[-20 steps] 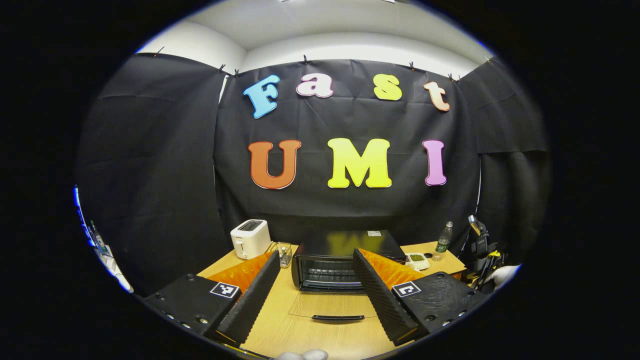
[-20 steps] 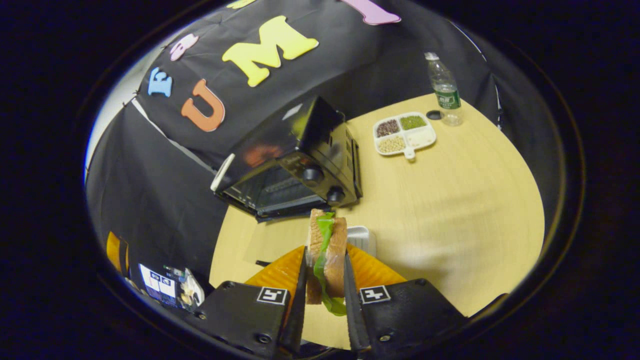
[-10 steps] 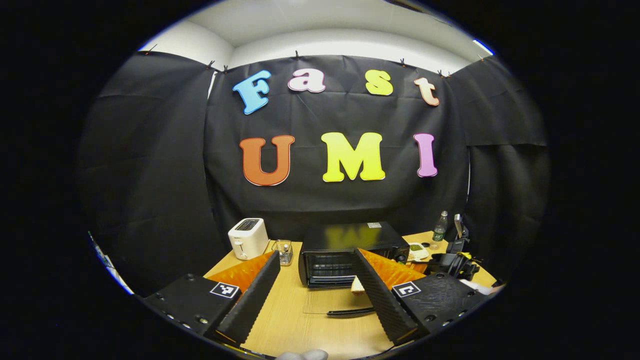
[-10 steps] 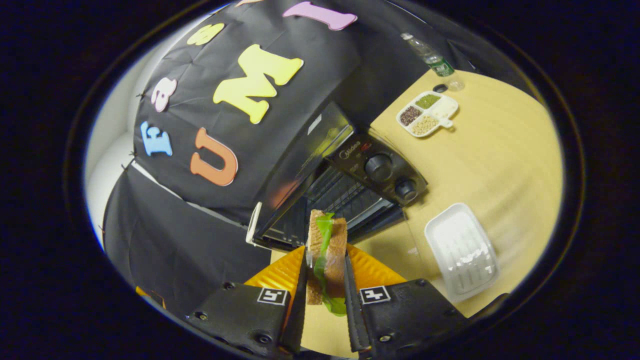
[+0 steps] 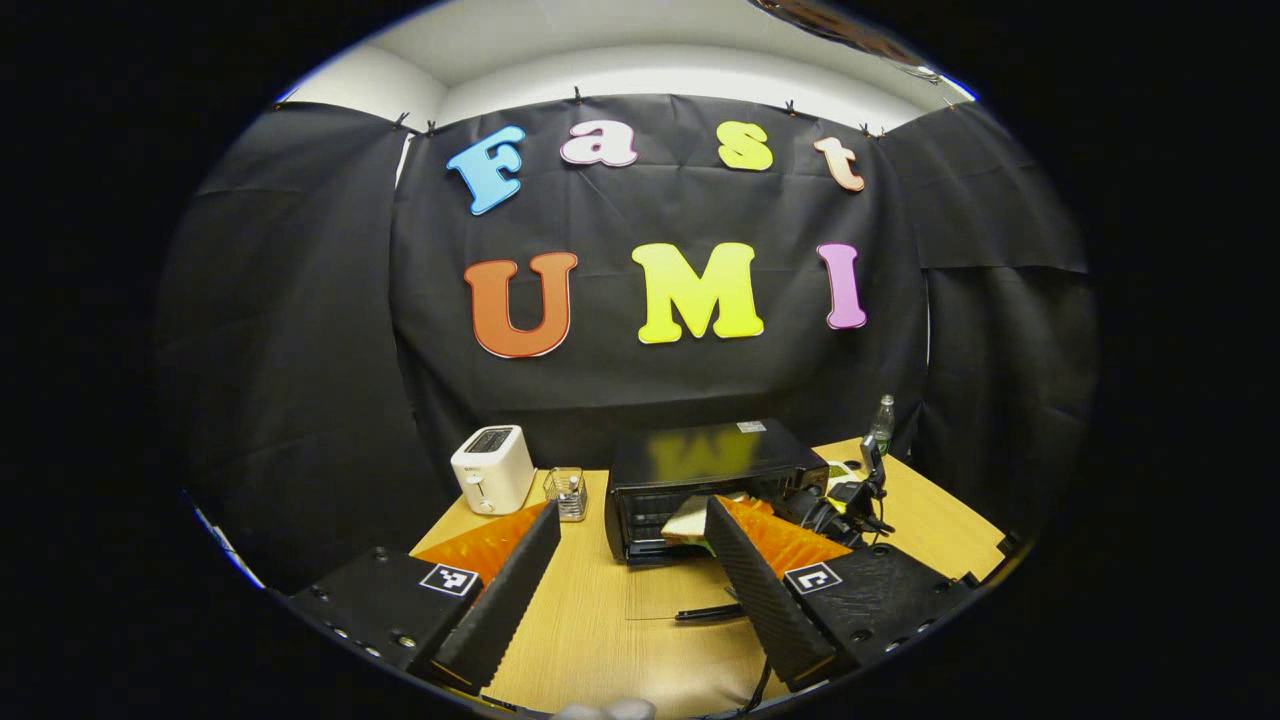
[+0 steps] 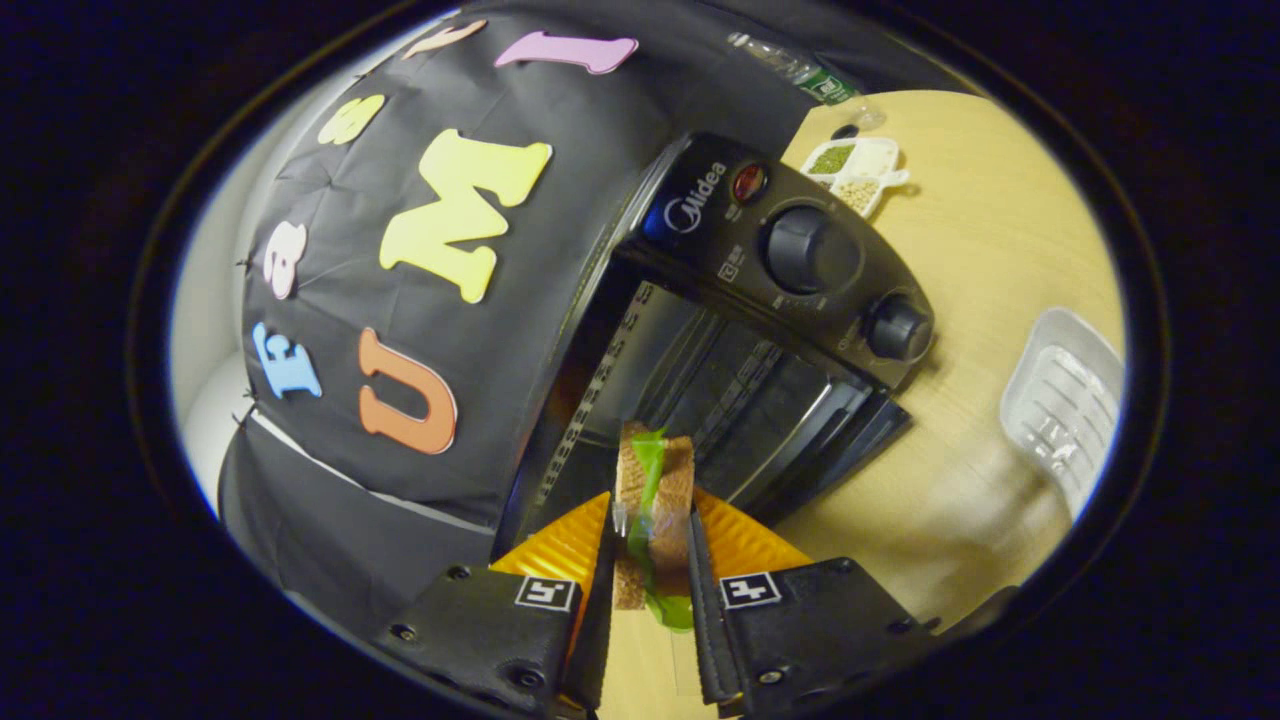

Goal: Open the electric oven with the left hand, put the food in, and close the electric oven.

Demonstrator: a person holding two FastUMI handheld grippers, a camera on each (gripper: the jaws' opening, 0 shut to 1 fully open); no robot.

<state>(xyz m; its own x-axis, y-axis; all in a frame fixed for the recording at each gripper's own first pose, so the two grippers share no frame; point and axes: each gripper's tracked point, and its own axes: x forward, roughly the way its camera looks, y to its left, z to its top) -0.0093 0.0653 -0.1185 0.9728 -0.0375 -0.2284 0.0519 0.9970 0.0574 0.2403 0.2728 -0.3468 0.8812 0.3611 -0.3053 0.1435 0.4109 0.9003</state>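
White two-slot toaster [image 5: 491,468] far left on light wood table [image 5: 590,640], small clear glass jar [image 5: 569,494] just beside it. Left gripper [image 5: 628,585] spread wide, nothing between fingers, hovering over table well in front of black electric oven [image 5: 712,470]. Oven door [image 5: 690,592] dropped flat open. Right gripper [image 6: 650,600] clamped on brown-bread sandwich with green lettuce [image 6: 652,500], sandwich at oven mouth. White ribbed plastic tray [image 6: 1065,400] right of oven; white divided dish of beans [image 6: 858,170] and clear plastic bottle [image 6: 805,75] beyond.

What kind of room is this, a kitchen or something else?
Probably a staged recording booth rather than a real kitchen: black cloth walls surround one wooden table holding a small electric oven and a toaster.
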